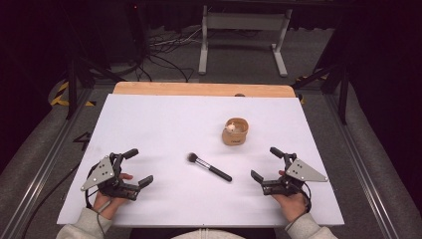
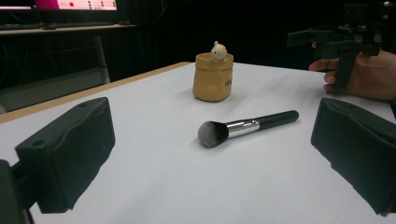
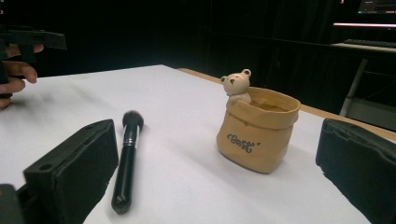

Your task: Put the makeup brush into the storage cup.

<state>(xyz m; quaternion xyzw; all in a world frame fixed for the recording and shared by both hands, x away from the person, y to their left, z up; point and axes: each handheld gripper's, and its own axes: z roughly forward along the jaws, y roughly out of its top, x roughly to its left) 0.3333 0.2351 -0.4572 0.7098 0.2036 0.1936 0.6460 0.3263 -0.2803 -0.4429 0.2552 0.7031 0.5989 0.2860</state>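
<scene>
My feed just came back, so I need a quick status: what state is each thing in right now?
Left gripper: open, empty, near the table.
Right gripper: open, empty.
Brush: lying flat on the table, untouched.
Pot: upright, bear figure at its rim, apart from the brush.

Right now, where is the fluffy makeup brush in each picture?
High view: the makeup brush lies at the table's middle, between the two grippers, bristles to the upper left.
Left gripper view: the brush lies at centre, bristles toward the camera.
Right gripper view: the brush lies left of centre, handle toward the camera.
Shared landmark: the tan bear pot stands just beyond the brush.
</scene>
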